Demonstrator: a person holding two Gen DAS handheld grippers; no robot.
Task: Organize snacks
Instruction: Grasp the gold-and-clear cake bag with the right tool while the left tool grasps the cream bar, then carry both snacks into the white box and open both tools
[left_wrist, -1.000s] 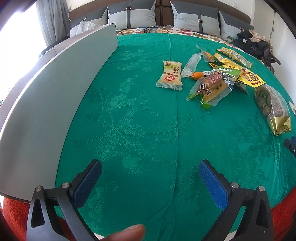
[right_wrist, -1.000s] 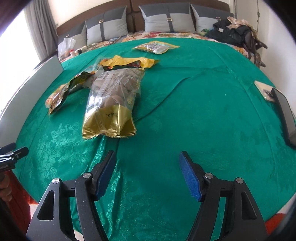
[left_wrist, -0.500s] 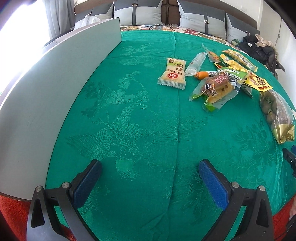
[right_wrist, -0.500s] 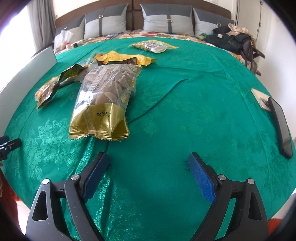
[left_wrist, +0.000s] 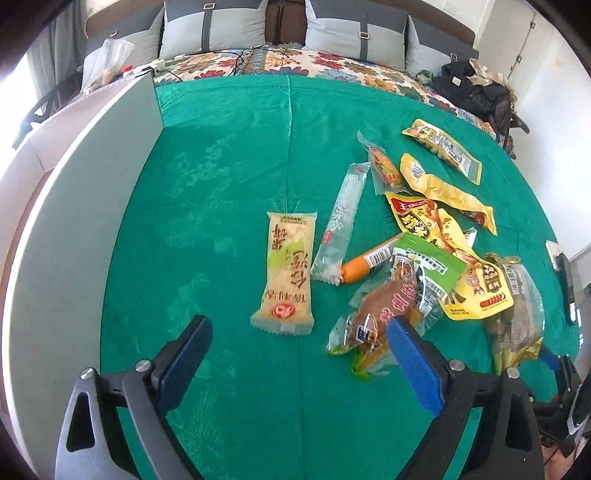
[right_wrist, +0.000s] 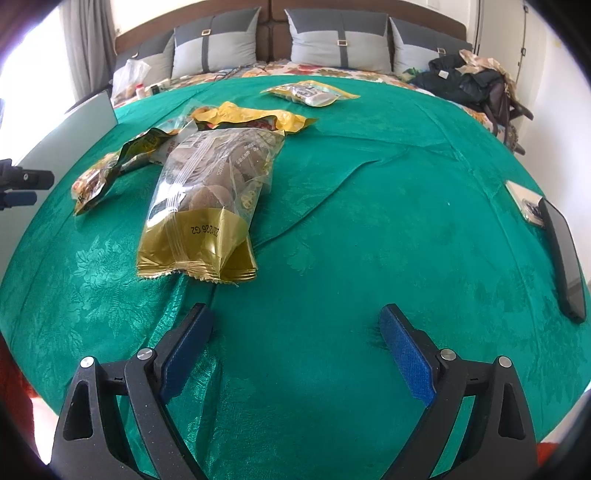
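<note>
- Left tool (left_wrist: 297, 363) hovers wide over the green cloth (left_wrist: 229, 206); its jaws have just been closing a little, nothing between them. Right-hand pad sits over the corner of the clear brown-snack packet (left_wrist: 373, 325), not pinching it
- Right tool (right_wrist: 295, 350) wide too, jaws just been opening, only bare cloth between them
- Snacks lie loose on the cloth: cracker packet (left_wrist: 288, 273) just ahead of the left tool and apart from the rest; long clear stick pack (left_wrist: 340, 225) and orange sausage (left_wrist: 365, 264) beside it; yellow packets (left_wrist: 443, 221) overlapping in a heap further right
- Gold-bottomed bag (right_wrist: 210, 199) lies just ahead of the right tool, off its left pad
- Risk: closing on the heap would likely lift two overlapped packets, or drag a neighbour along
- Risk: flat, slick wrappers on soft cloth; pads may pinch a fold of cloth with the packet, or slide off
- Risk: gold bag is bulky and loose; a grip on its crimped edge alone could let it swing or slip
- Phone (right_wrist: 561, 258) sits near the right edge; a wide sweep could knock it
</note>
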